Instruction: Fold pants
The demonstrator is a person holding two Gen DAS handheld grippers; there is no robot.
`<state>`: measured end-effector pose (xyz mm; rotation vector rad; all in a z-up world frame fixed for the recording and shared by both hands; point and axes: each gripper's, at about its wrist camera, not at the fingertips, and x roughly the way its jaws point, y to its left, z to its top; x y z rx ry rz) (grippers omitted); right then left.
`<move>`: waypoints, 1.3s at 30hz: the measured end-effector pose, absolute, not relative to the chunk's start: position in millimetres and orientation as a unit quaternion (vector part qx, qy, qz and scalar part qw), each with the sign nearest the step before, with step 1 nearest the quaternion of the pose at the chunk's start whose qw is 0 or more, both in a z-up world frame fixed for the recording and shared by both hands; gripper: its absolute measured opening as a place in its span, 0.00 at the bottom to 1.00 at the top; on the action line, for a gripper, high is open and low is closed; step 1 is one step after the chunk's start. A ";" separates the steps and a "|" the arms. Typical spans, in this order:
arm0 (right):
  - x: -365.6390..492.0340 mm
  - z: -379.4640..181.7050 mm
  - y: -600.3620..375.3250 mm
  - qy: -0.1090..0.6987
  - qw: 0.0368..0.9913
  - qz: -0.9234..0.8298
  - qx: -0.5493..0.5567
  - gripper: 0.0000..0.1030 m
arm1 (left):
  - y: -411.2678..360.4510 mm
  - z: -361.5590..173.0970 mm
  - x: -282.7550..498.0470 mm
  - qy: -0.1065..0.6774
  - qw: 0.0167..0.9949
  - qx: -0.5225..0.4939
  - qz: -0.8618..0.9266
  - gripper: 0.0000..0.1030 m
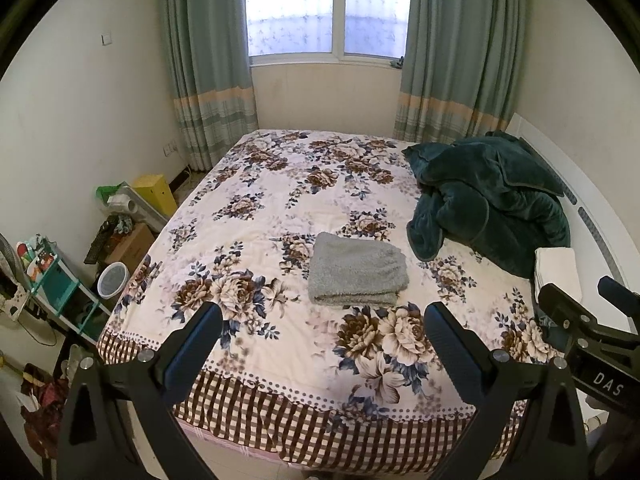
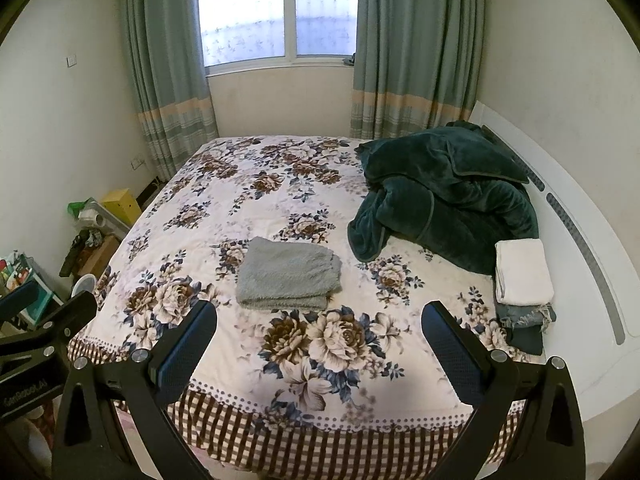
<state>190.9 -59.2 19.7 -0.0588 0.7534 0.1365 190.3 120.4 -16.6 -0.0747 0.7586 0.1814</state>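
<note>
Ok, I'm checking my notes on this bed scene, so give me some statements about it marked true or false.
1. The grey pants lie folded on the bed. True.
2. The left gripper grips the pants. False: it is open, clear of them.
3. The right gripper is open. True.
4. The green blanket is neatly folded. False: it lies bunched.
5. A white folded cloth tops a stack by the blanket. True.

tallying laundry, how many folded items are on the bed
4: grey pants mid-bed; white, denim and dark pieces stacked by the right edge. More may hide under the green blanket.
</note>
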 end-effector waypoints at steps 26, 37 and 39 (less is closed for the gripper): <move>185.0 15.5 -59.1 0.367 0.927 0.069 -0.027 1.00 | 118.5 -5.0 184.8 0.357 0.929 -0.040 0.088 1.00; 180.7 15.2 -55.0 0.366 0.928 0.067 -0.022 1.00 | 120.7 -2.9 186.4 0.355 0.930 -0.038 0.090 1.00; 180.3 15.4 -55.4 0.365 0.928 0.066 -0.022 1.00 | 120.5 -3.1 186.1 0.354 0.930 -0.038 0.090 1.00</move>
